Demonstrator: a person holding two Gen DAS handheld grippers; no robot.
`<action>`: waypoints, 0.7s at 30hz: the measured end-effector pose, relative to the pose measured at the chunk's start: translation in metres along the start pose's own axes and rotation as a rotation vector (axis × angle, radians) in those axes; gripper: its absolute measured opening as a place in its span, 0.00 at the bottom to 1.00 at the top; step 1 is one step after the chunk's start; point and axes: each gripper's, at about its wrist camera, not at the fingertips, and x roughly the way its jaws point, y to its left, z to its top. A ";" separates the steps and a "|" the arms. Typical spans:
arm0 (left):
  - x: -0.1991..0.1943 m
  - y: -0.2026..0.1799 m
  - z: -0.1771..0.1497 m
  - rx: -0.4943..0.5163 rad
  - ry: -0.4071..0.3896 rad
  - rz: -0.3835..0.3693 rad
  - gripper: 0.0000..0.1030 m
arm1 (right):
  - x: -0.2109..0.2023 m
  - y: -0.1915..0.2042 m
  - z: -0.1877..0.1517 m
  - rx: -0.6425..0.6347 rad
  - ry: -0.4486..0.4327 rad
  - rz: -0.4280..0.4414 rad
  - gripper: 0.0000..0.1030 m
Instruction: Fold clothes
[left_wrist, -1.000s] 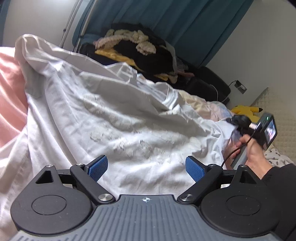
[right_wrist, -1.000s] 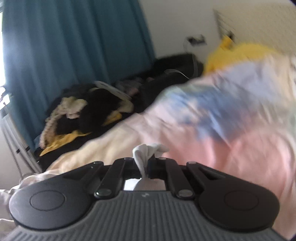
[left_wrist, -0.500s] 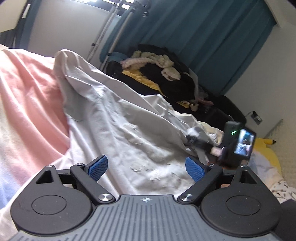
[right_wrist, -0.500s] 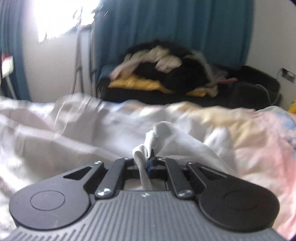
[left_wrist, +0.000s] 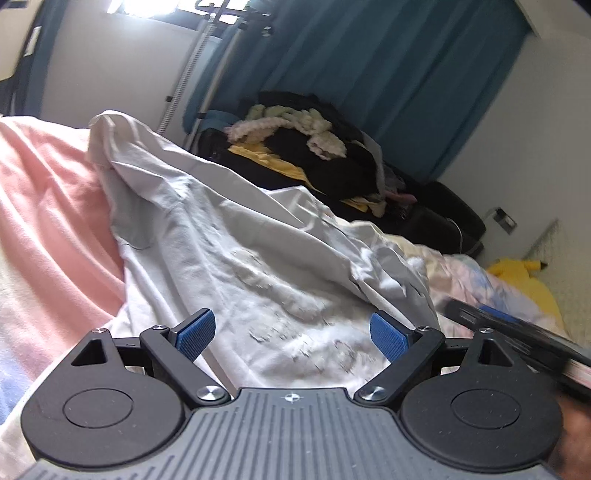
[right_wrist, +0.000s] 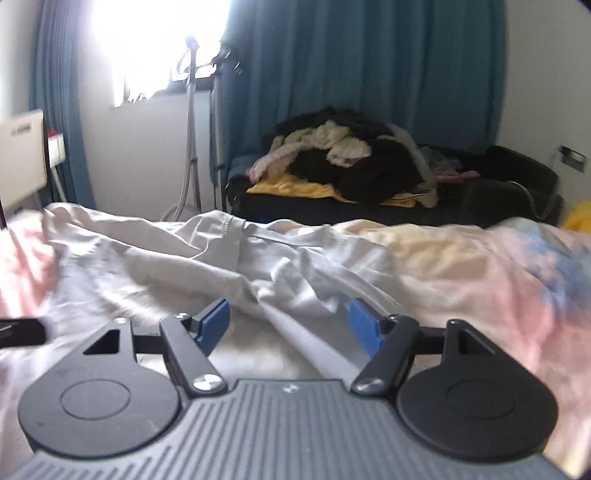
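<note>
The white shirt (left_wrist: 258, 266) on the bed is light and soft; take a hem corner at 12 o'clock. The left tool (left_wrist: 291, 332) stands apart, empty; the right tool (right_wrist: 288, 325) is opening, pads off the cloth.

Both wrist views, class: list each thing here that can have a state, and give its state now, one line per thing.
White shirt: unfolded, crumpled, spread on the pink blanket.
Left gripper: open, holding nothing.
Right gripper: jaws opening, cloth lies between them, not pinched.
Clothes pile: heaped, unfolded, on the black sofa.
Teal curtain: drawn across.
</note>
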 end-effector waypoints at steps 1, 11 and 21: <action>-0.001 -0.004 -0.002 0.015 0.005 -0.006 0.90 | -0.022 -0.002 -0.008 0.015 0.000 -0.014 0.70; -0.009 -0.060 -0.048 0.248 0.048 -0.082 0.90 | -0.137 -0.047 -0.095 0.312 -0.012 -0.071 0.68; 0.019 -0.098 -0.055 0.405 0.035 -0.071 0.88 | -0.099 -0.038 -0.129 0.241 0.026 -0.137 0.55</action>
